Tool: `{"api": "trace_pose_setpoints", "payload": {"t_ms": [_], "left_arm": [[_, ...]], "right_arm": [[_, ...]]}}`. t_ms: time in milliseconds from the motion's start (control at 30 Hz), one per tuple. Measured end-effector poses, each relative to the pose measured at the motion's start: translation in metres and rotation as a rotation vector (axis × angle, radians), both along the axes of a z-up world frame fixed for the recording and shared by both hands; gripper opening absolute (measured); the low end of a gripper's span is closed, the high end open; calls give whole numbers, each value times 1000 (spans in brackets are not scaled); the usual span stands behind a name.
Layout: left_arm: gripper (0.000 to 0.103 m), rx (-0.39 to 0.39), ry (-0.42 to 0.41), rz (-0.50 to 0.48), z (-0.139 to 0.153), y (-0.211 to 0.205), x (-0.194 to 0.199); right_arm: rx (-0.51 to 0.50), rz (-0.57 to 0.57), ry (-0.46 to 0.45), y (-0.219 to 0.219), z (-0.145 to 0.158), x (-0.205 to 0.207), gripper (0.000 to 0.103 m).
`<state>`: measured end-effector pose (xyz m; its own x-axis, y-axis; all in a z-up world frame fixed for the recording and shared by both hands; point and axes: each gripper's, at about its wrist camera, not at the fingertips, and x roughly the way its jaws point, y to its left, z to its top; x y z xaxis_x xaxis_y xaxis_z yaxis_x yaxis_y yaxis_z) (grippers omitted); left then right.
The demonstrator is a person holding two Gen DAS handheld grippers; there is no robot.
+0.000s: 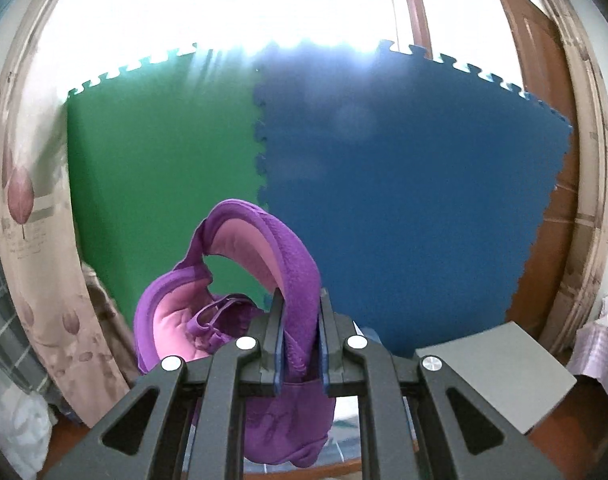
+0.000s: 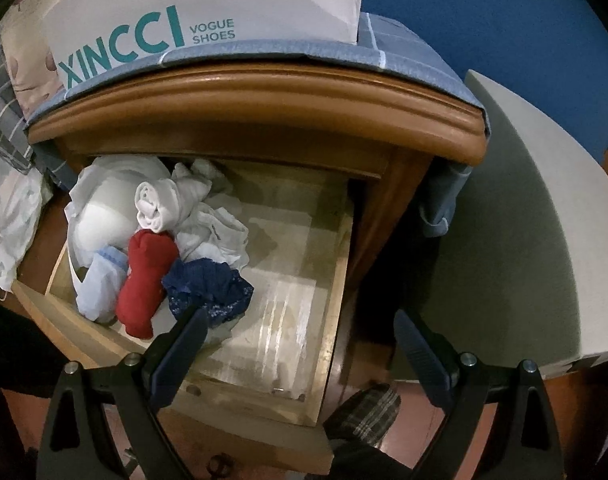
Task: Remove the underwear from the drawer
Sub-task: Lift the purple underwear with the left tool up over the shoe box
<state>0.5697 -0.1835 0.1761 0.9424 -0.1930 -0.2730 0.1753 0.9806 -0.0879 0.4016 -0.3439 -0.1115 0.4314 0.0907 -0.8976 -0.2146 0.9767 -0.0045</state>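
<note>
Two foam mats, green (image 1: pixel 160 152) and blue (image 1: pixel 404 184), fill the wall ahead of the left gripper (image 1: pixel 300 320), whose tongs are pinched nearly closed on a purple bra (image 1: pixel 264 264); it arches upward from the pads, cup drooping left, clear of the drawer. Over to the wooden nightstand (image 2: pixel 272 92), shoe bag (image 2: pixel 184 8) on top, open drawer (image 2: pixel 332 280) below. Right gripper (image 2: pixel 300 336) hangs above, tongs spread wide, empty. White garments (image 2: pixel 164 200), a red roll (image 2: pixel 144 276) lying front-to-back and blue lace underwear (image 2: pixel 212 284) crowd the drawer's left half.
</note>
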Motion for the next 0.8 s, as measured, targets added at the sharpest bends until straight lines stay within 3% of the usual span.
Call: {"api": "trace_pose_setpoints", "payload": {"t_ms": [167, 400, 800], "left_arm": [[11, 35, 31, 57, 14, -21, 30], [11, 96, 91, 133, -14, -34, 72], [12, 92, 184, 212, -51, -4, 108]], "right_arm": [[21, -6, 2, -1, 2, 0, 97], [27, 9, -7, 3, 5, -3, 97], [48, 19, 2, 6, 5, -3, 97]]}}
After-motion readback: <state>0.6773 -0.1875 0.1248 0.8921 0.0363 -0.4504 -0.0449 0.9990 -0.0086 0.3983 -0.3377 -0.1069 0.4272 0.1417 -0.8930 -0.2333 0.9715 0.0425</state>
